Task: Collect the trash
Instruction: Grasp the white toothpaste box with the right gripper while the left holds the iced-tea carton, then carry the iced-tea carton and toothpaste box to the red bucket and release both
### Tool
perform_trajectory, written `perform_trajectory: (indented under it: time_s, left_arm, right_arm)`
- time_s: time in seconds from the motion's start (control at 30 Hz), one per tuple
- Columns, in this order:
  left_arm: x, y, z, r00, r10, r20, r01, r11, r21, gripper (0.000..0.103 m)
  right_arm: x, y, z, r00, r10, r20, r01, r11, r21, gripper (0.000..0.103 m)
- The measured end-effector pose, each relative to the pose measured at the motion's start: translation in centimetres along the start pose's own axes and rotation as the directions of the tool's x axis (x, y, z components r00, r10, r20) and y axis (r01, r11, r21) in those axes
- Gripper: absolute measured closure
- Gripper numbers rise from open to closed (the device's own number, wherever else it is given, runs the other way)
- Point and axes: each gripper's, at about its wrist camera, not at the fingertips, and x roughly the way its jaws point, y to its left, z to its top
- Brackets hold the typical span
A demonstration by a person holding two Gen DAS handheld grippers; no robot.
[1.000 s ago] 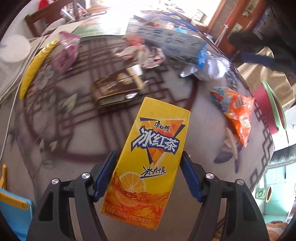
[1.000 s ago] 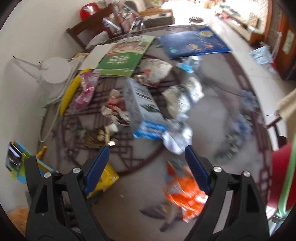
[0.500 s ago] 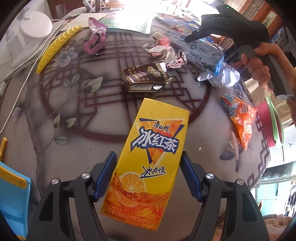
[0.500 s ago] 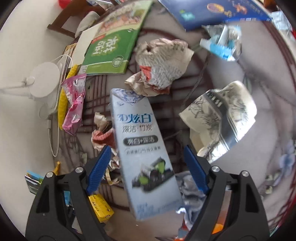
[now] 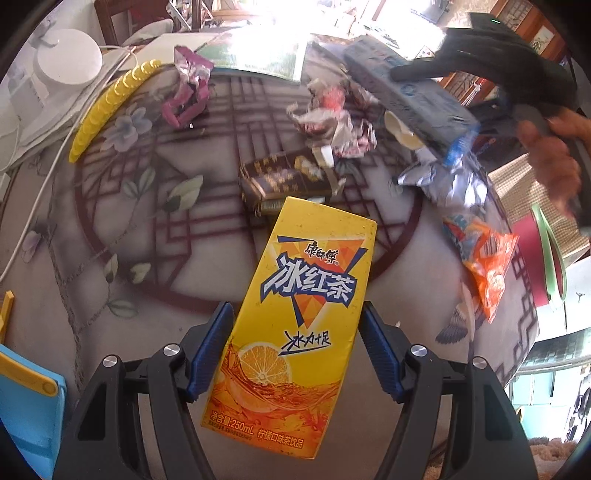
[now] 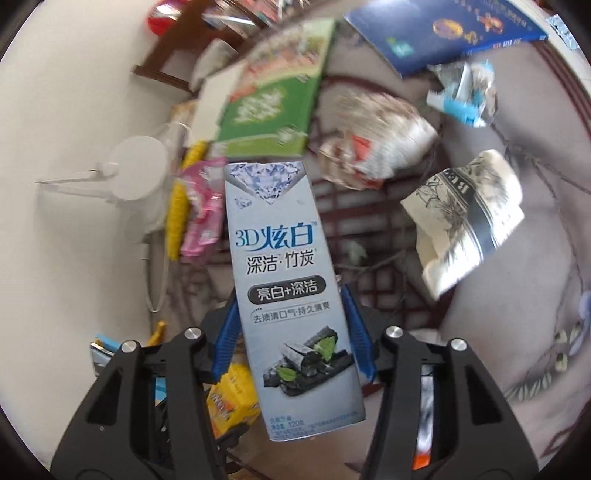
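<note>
My left gripper (image 5: 295, 332) is shut on a yellow iced-tea carton (image 5: 299, 325) and holds it above the table. My right gripper (image 6: 290, 317) is shut on a grey toothpaste box (image 6: 284, 280), lifted off the table; the box also shows in the left wrist view (image 5: 406, 96). Loose trash lies on the patterned tablecloth: a dark brown box (image 5: 288, 177), crumpled wrappers (image 5: 332, 118), a pink wrapper (image 5: 188, 92), a silver-blue wrapper (image 5: 443, 177), an orange snack bag (image 5: 487, 266), and a crumpled printed paper cup (image 6: 469, 218).
A green book (image 6: 273, 99) and a blue book (image 6: 443, 29) lie at the far side. A white lamp (image 5: 70, 62) and a yellow strip (image 5: 107, 107) sit at the left. A red bin (image 5: 535, 258) stands past the table's right edge.
My right gripper has closed on the toothpaste box and lifted it off the table. My left gripper keeps holding the iced-tea carton, and its view has shifted slightly.
</note>
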Motion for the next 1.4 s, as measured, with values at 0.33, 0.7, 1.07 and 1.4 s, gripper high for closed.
perform_trajectory:
  time_s: [0.33,0.7,1.07,1.4]
  left_arm:
    - [-2.0,-2.4,2.8,0.996,-0.039,0.080,0.036,0.999,0.030,0.037]
    - [-2.4,-6.8,4.7,0.988,-0.119,0.095,0.106,0.987,0.124,0.037]
    - [-2.2,-12.4,5.2,0.982,-0.174,0.073,0.152,0.959,0.239,0.037]
    - [-2.1,-14.9,5.3,0.982,-0.176,0.069,0.154,0.956,0.250,0.038]
  right_arm:
    - [-7.7,1.3,-6.9,0.981,0.050,0.189,-0.050,0.999,-0.004,0.052]
    - [-13.0,-0.8,-13.8,0.928,-0.056,0.369,0.025,0.996,0.090,0.052]
    - [-16.8,-4.4,-17.5,0.897,-0.096,0.432,0.016,0.983,0.184,0.052]
    - [-19.0,-6.2,-18.0,0.886,-0.110,0.450,0.019,0.979,0.202,0.052]
